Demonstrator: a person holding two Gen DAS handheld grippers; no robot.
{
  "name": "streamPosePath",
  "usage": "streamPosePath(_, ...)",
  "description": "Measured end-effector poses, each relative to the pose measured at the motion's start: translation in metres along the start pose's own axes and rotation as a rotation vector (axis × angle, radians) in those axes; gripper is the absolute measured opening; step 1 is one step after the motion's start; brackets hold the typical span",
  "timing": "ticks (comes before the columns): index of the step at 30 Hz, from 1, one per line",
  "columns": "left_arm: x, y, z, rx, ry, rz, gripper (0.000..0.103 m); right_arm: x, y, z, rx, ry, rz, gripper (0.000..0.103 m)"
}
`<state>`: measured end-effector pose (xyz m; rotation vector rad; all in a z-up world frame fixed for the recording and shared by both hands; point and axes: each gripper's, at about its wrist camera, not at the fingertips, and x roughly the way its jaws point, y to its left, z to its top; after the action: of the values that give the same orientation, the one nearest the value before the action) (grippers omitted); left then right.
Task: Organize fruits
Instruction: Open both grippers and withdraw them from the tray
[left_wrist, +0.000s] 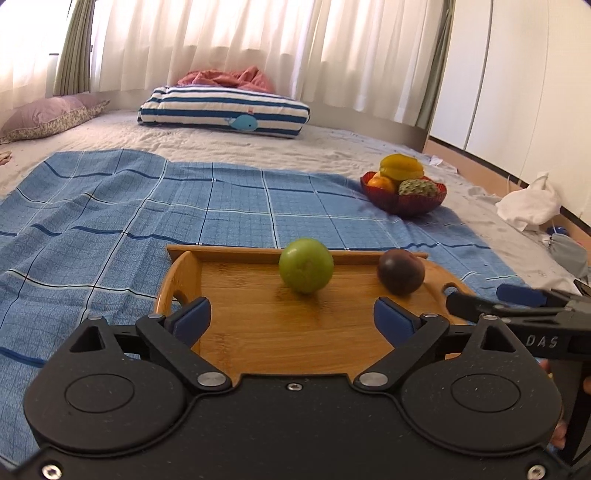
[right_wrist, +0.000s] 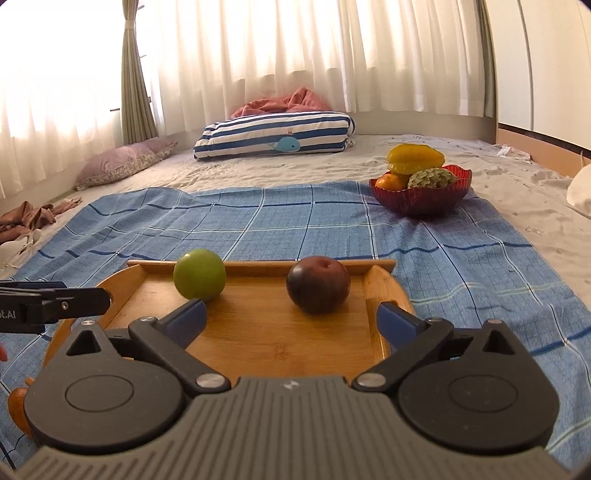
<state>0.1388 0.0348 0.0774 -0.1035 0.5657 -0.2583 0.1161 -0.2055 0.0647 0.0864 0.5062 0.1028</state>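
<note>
Nearest your lens sat the black body of each gripper. Your left gripper (left_wrist: 291, 315) had its jaws spread wide and nothing between the blue pads; your right gripper (right_wrist: 291, 317) likewise stood spread and empty. Both hung over the near part of a wooden tray (left_wrist: 258, 325) that lay on a blue checked cloth (left_wrist: 129, 221) spread across a bed (left_wrist: 221, 136) with a pale cover.

On the tray, the green fruit (left_wrist: 306, 265) rested just ahead of your left jaws, clear of both pads. The dark plum (right_wrist: 318, 285) lay ahead of your right jaws, also untouched. Further back to the right, at the cloth's far edge, a red bowl (right_wrist: 421, 199) held a yellow starfruit (right_wrist: 415, 158), an orange (right_wrist: 392, 182) and a green scaly fruit (right_wrist: 432, 178).

Behind stood a striped cushion (left_wrist: 225, 110) with a whale, a mauve pillow (left_wrist: 48, 114) and white curtains (left_wrist: 240, 48). You could read "DAS" on the right gripper's side in the left view; in the right view, letters ending "AI".
</note>
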Motion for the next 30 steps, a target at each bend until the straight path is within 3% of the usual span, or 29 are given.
streamPosePath(11, -0.03, -0.012, -0.032, 0.04, -0.036, 0.001, 0.097, -0.031, 0.019, -0.051, 0.078, -0.066, -0.062, 0.103)
streamPosePath(19, -0.051, -0.02, -0.056, 0.061, -0.056, 0.019, 0.098, -0.051, 0.031, -0.073, 0.025, -0.135, -0.123, 0.103)
streamPosePath(30, -0.07, -0.019, -0.084, 0.072, -0.059, 0.056, 0.099, -0.071, 0.027, -0.097, 0.068, -0.192, -0.121, 0.103)
